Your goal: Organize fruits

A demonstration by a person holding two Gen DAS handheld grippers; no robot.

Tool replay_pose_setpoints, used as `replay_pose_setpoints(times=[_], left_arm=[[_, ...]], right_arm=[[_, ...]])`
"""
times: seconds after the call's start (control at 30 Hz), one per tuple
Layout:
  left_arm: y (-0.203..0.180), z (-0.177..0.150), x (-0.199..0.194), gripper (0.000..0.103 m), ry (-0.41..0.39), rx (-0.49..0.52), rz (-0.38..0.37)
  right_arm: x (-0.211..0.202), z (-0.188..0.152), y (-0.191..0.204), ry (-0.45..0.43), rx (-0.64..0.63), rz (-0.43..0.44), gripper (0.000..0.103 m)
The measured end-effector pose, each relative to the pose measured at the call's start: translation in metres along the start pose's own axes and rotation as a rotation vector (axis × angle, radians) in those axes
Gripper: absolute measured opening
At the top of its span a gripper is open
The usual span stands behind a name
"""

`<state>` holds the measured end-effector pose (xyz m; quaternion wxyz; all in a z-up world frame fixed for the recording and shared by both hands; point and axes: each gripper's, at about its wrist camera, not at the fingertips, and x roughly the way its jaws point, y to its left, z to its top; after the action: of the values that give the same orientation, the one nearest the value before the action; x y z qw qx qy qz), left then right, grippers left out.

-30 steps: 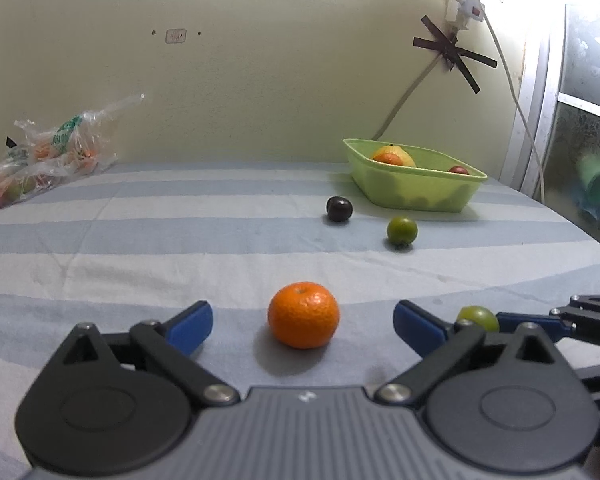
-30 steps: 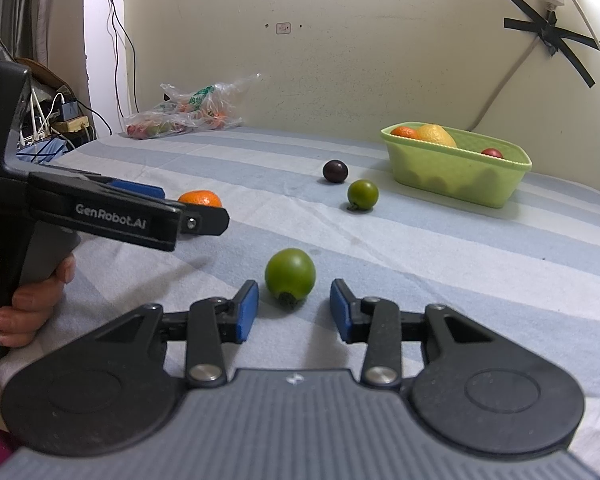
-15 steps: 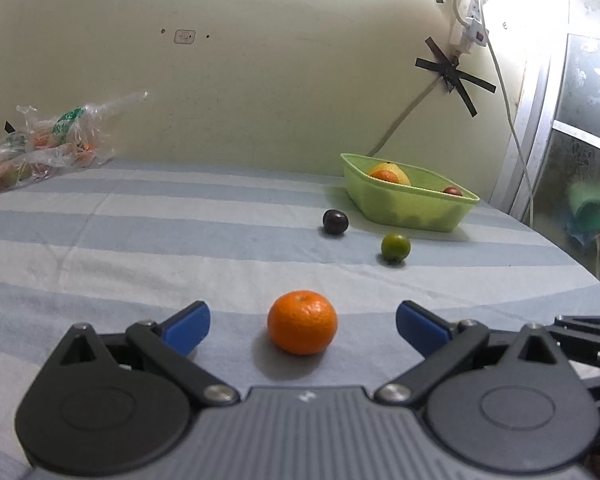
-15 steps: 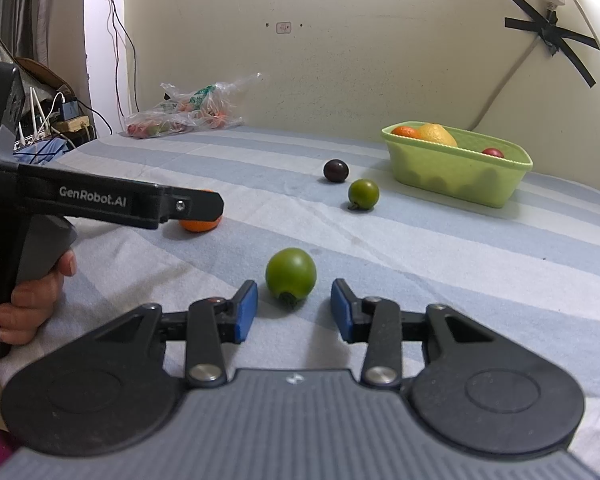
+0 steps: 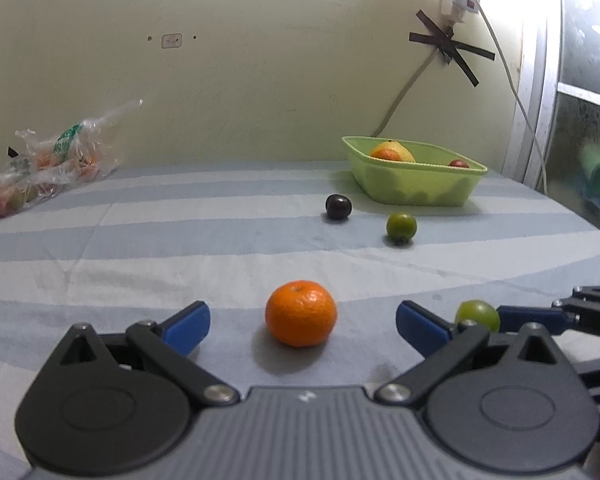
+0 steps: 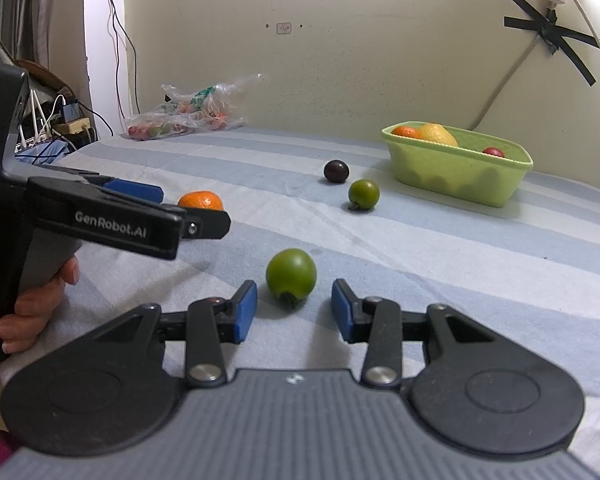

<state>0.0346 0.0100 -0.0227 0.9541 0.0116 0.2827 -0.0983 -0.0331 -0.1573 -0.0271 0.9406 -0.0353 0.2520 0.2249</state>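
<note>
Open striped cloth [image 5: 180,240] ahead; plum [image 5: 338,207], perhaps, before basket [image 5: 415,188].

Striped bed [image 5: 180,240] carries loose fruits [image 6: 291,276], green basket [image 6: 455,168], plastic bag [image 5: 40,168].

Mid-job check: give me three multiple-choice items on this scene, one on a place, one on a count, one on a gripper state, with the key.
1. Where is the orange?
A. in the tub
B. between the left gripper's open fingers
C. in the bag

2. How many fruits lie loose on the cloth?
A. two
B. four
C. six

3. The right gripper is:
A. open around the near green fruit
B. shut on it
C. holding the plum

Key: B, blue pads flank it with gaps; B, orange, plum, two green fruits; A, pads stand clear of it.
</note>
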Motion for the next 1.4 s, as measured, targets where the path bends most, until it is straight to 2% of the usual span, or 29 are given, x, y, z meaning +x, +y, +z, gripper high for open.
replay_pose_setpoints(times=[0.63, 1.4], left_arm=[[0.008, 0.002, 0.006, 0.103, 0.043, -0.040, 0.020], [0.013, 0.002, 0.007, 0.103, 0.045, -0.064, 0.007]], right_arm=[[-0.001, 0.001, -0.004, -0.002, 0.003, 0.005, 0.044], [-0.002, 0.001, -0.004, -0.002, 0.002, 0.006, 0.044]])
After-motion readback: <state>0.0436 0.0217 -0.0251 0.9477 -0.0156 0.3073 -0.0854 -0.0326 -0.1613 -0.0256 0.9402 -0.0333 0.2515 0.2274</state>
